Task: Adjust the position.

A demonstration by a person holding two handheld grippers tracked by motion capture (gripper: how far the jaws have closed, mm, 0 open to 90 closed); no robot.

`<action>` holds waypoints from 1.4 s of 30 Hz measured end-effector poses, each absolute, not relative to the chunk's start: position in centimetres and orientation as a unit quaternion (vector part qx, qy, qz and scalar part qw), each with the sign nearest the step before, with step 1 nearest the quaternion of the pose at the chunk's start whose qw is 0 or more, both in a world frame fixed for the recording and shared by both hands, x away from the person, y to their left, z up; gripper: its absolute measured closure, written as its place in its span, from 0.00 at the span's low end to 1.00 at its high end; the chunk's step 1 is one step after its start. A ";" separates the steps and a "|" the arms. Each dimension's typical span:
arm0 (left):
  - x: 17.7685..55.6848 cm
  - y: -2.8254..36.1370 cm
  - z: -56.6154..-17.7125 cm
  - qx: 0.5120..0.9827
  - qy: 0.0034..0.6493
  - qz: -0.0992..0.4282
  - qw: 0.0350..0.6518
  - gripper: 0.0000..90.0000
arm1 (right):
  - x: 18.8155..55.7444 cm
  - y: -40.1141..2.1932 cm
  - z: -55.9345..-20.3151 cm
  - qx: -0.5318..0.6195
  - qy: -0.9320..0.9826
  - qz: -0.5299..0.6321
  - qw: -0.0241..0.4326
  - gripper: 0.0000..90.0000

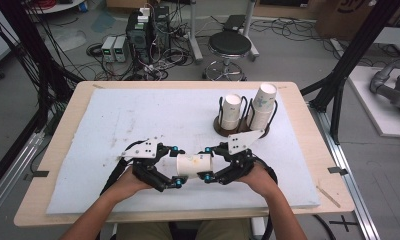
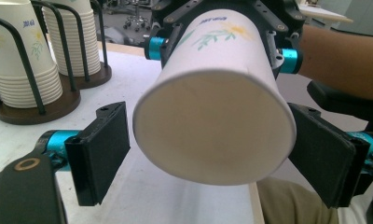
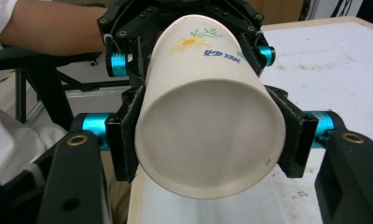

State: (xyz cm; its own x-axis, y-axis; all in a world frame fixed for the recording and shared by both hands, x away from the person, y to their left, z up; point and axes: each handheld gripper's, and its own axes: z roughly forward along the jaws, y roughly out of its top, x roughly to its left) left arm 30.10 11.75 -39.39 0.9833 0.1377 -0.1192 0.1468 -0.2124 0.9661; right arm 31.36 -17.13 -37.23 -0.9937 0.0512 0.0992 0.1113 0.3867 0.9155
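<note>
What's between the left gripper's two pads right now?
The paper cup, lying sideways. In the left gripper view the left gripper has its pads standing just off the cup's sides, while the right gripper clamps its other end.

A paper cup [image 1: 193, 165] lay on its side between the left gripper [image 1: 176, 164] and the right gripper [image 1: 208, 164]. The right one's jaws flanked one end of it, the left one's the other. Beyond the right jaws, two cup stacks [image 1: 247, 112] stood in a rack [image 1: 221, 127] on the table [image 1: 88, 145].
</note>
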 end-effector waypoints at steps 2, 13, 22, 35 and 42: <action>30.1 11.8 -39.4 0.779 0.087 -0.005 0.621 0.23 | 31.4 -17.1 -37.3 -0.049 -0.832 -0.551 0.028 0.41; 30.2 11.8 -39.4 0.783 0.077 0.004 0.617 0.33 | 31.5 -17.1 -37.4 -0.048 -0.835 -0.547 0.030 0.41; 30.1 12.0 -39.1 0.788 0.089 0.000 0.609 0.34 | 31.4 -16.8 -37.2 -0.055 -0.839 -0.541 0.028 0.40; 30.3 13.0 -37.8 0.804 0.097 0.011 0.587 0.36 | 31.1 -17.2 -35.8 -0.082 -0.839 -0.537 -0.005 0.23; 30.6 13.2 -36.2 0.836 0.099 0.027 0.539 0.35 | 30.9 -17.1 -35.0 -0.083 -0.852 -0.516 -0.035 0.23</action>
State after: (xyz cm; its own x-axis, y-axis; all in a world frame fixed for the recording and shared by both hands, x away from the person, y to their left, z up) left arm 30.58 13.21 -36.24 0.9791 0.1941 -0.0609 0.1358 -0.4004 0.9062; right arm 30.86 -17.14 -34.97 -0.9840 0.1762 0.0264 0.1049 0.4534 0.8851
